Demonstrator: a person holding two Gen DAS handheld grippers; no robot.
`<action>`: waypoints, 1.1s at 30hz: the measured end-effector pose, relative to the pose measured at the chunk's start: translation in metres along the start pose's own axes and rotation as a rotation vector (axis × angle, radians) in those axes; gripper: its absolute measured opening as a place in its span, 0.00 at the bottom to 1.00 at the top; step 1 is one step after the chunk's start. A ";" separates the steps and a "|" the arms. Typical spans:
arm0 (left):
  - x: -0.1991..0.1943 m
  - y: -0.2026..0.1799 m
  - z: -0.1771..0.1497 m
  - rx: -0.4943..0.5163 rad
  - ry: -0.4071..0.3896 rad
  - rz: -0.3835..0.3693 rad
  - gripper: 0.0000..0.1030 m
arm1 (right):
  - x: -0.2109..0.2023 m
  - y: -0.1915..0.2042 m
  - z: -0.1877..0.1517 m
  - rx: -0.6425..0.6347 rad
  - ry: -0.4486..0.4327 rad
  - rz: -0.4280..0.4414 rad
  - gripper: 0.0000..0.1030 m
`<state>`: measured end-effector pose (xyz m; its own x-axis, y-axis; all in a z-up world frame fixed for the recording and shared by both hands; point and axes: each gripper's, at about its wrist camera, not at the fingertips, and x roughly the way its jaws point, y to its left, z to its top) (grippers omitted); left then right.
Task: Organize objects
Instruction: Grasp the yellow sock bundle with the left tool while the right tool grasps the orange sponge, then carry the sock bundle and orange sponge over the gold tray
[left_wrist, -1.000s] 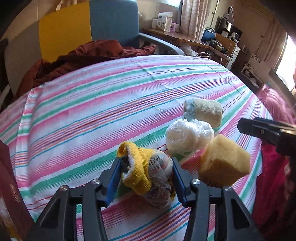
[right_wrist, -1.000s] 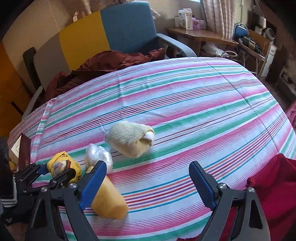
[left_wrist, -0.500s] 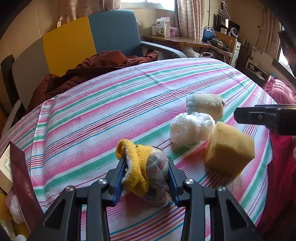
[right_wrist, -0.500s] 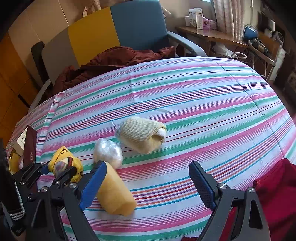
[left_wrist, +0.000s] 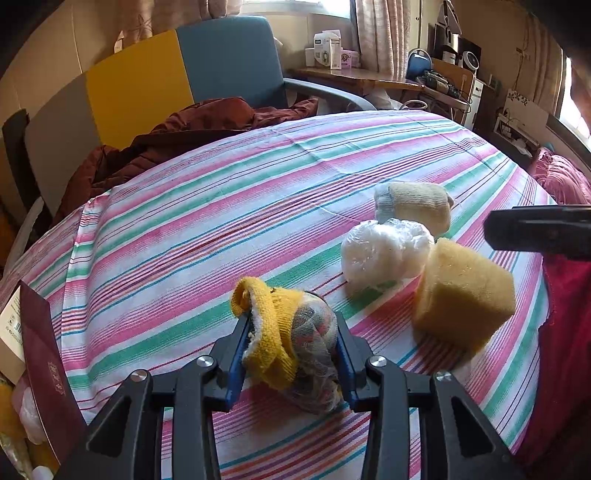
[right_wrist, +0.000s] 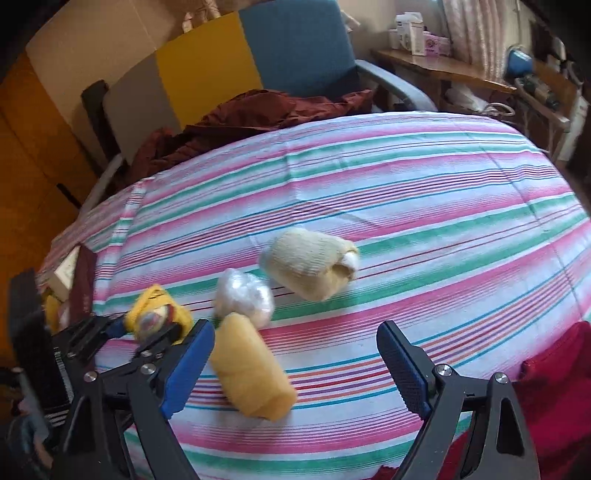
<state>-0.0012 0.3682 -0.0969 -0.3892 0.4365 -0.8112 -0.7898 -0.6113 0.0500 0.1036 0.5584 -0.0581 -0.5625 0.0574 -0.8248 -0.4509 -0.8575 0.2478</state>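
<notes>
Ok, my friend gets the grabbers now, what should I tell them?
Left gripper: shut on the yellow sock bundle, low over the striped tablecloth.
Right gripper: open, holds nothing, above the yellow sponge.
On the cloth: sponge, white plastic-wrapped ball, cream rolled sock, close together.
Done: bundle gripped.
Left: place it, then sort the other three.

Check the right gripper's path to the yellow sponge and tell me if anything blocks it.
Nothing visible blocks it. The right gripper is open and empty; the yellow sponge lies on the striped cloth just beside its left finger. The white plastic bundle sits beyond the sponge, and the left gripper is shut on the yellow sock bundle.
</notes>
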 end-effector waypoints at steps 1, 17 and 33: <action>0.000 0.001 0.000 -0.005 0.002 -0.005 0.40 | -0.001 0.001 0.000 -0.008 0.003 0.024 0.88; -0.002 0.013 -0.001 -0.073 0.009 -0.059 0.38 | 0.031 0.035 -0.019 -0.218 0.159 -0.009 0.38; -0.095 0.058 -0.022 -0.170 -0.114 -0.054 0.38 | 0.009 0.074 -0.030 -0.336 0.076 0.146 0.37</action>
<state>0.0010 0.2767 -0.0299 -0.4075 0.5374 -0.7384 -0.7230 -0.6837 -0.0985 0.0857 0.4805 -0.0628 -0.5457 -0.1054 -0.8313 -0.1095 -0.9746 0.1954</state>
